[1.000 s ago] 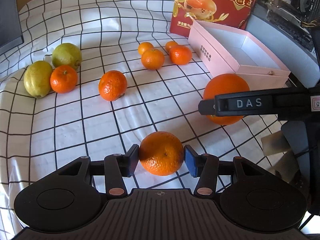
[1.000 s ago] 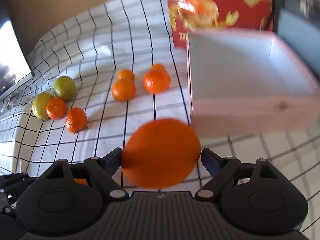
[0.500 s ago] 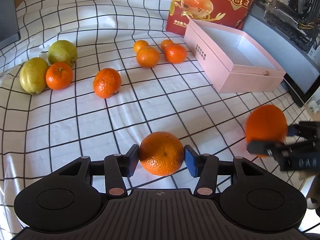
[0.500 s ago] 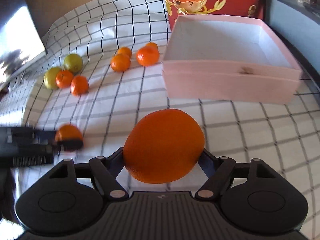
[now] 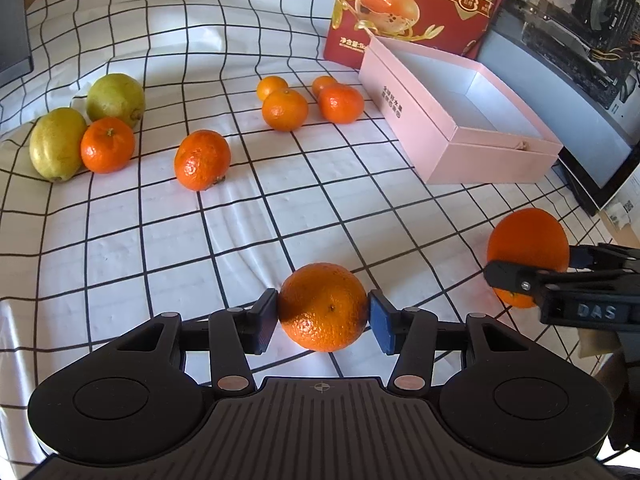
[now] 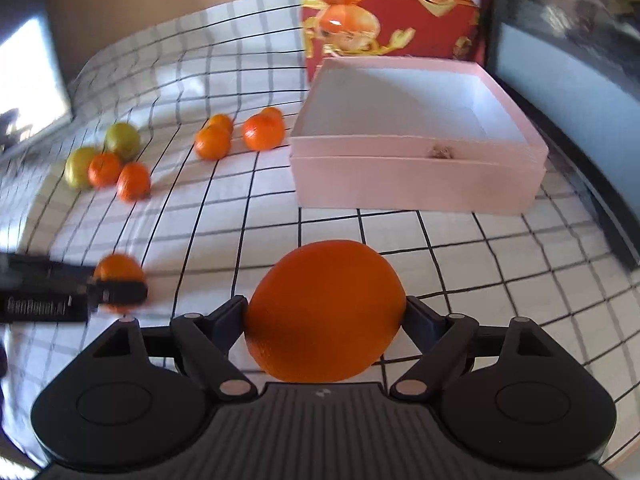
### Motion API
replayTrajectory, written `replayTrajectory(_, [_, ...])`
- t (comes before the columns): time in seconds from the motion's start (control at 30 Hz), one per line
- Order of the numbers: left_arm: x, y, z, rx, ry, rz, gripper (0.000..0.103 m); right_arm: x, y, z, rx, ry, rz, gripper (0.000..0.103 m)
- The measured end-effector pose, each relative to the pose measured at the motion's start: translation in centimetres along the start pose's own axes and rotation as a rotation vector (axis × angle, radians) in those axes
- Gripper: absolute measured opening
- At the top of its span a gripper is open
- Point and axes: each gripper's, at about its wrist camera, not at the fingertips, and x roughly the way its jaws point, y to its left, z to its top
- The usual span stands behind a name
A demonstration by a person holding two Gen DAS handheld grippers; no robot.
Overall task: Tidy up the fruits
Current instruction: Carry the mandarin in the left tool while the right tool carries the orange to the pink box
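The left gripper [image 5: 323, 322] holds a round orange with a dimpled skin [image 5: 323, 307] between its two blue pads, which press on both sides of the fruit. This hand has not moved since a second ago; the fruit sits in the same place between the fingers, a little above the white tablecloth with a black grid [image 5: 120, 240].

The right gripper [image 6: 325, 320] carries a bigger, smooth orange fruit [image 6: 324, 312]. Its jaws are opening slightly at this moment, but both fingers touch the sides of the fruit, so I judge that it is held. A second ago this gripper was just in front of the left camera, close to the open pink cardboard box [image 5: 460, 120], with its fruit before the box wall. Now it has drawn back toward the near edge of the table, and in the left view it shows at the right side, well apart from the box.

The box is empty inside, as far as both views show. Behind it stands a red printed carton with pictures of mandarins [image 5: 416, 8].

Farther out on the cloth, four small mandarins [image 5: 285, 109] lie together near the box, one wrinkled mandarin [image 5: 202, 160] lies alone, and two yellow-green lemons [image 5: 58, 143] touch another small mandarin [image 5: 107, 145] at the left.

My judgement: no fruit is placed yet. Both hands are loaded, and the pulling back of the right hand means the big fruit is now farther from the box; it must approach again, or go to another place.
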Motion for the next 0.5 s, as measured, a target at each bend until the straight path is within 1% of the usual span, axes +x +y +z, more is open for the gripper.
replayTrajectory(0.07, [-0.1,0.0,0.0,-0.002,0.003,-0.002,0.054,0.6,-0.1,0.0,0.016,0.016,0.001,0.084])
replayTrajectory(0.17, [-0.1,-0.3,-0.1,0.002,0.003,-0.010,0.054,0.8,0.0,-0.1,-0.004,0.020,-0.005,0.081])
replayTrajectory(0.3, [-0.2,-1.1,0.5,-0.007,-0.015,-0.065,0.054,0.5,-0.7,0.0,-0.005,0.039,0.030,0.080])
replayTrajectory(0.4, [-0.4,-2.0,2.1,-0.020,-0.051,-0.129,0.054,-0.2,-1.5,0.3,0.016,0.032,0.038,0.080])
replayTrajectory(0.5, [-0.5,-3.2,5.4,-0.019,-0.096,-0.198,0.054,-1.9,-2.4,1.7,-0.001,-0.044,0.011,0.080])
